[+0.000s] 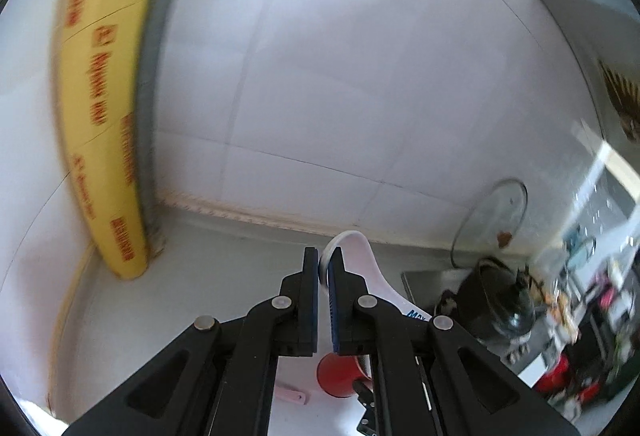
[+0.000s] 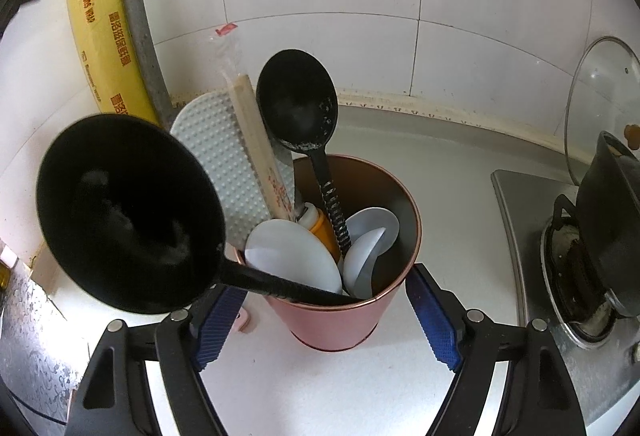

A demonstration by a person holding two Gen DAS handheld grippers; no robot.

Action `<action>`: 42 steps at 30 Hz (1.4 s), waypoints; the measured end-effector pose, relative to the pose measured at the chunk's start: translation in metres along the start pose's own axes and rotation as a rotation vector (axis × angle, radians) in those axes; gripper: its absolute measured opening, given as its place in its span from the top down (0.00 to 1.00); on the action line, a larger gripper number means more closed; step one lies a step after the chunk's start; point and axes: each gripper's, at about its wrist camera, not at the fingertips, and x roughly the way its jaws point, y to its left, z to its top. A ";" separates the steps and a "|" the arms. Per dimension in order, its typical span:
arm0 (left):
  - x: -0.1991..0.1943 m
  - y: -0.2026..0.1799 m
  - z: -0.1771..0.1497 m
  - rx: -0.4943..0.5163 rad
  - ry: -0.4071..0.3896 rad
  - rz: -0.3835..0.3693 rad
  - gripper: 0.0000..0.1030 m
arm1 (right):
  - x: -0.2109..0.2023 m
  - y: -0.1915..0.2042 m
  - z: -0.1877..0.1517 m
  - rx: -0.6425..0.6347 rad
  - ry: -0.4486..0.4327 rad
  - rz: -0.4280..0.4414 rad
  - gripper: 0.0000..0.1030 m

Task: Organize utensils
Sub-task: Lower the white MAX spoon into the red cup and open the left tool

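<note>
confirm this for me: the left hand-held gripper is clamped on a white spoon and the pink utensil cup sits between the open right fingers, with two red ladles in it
Not quite: the two ladles in the pink cup are black, as the right wrist view shows. The left hand-held gripper is clamped on a white spoon, and the cup sits between the open right fingers.

Yellow wrap roll [image 2: 105, 48] leans upright in bench's back-left corner. Glass lid [image 2: 600, 92] stands vs wall, black pot [image 2: 612, 220] on stove [image 2: 520, 220] at right.

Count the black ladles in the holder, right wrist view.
2. One large black ladle leans out over the front-left rim of the pink holder; a smaller one stands upright at the middle. More could be hidden beneath the white utensils.
</note>
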 end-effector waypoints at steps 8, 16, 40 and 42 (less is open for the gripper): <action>0.026 -0.052 -0.008 0.227 0.028 0.082 0.96 | 0.000 0.000 -0.001 0.002 0.002 -0.003 0.20; 0.063 -0.096 -0.031 0.473 0.061 0.171 0.96 | 0.000 0.000 -0.003 0.002 0.004 0.005 0.20; 0.076 -0.098 -0.044 0.376 0.223 0.075 0.84 | 0.001 -0.008 -0.003 -0.012 0.004 0.032 0.20; 0.071 -0.093 -0.039 0.336 0.213 0.062 0.83 | 0.002 -0.009 -0.003 -0.014 0.006 0.032 0.20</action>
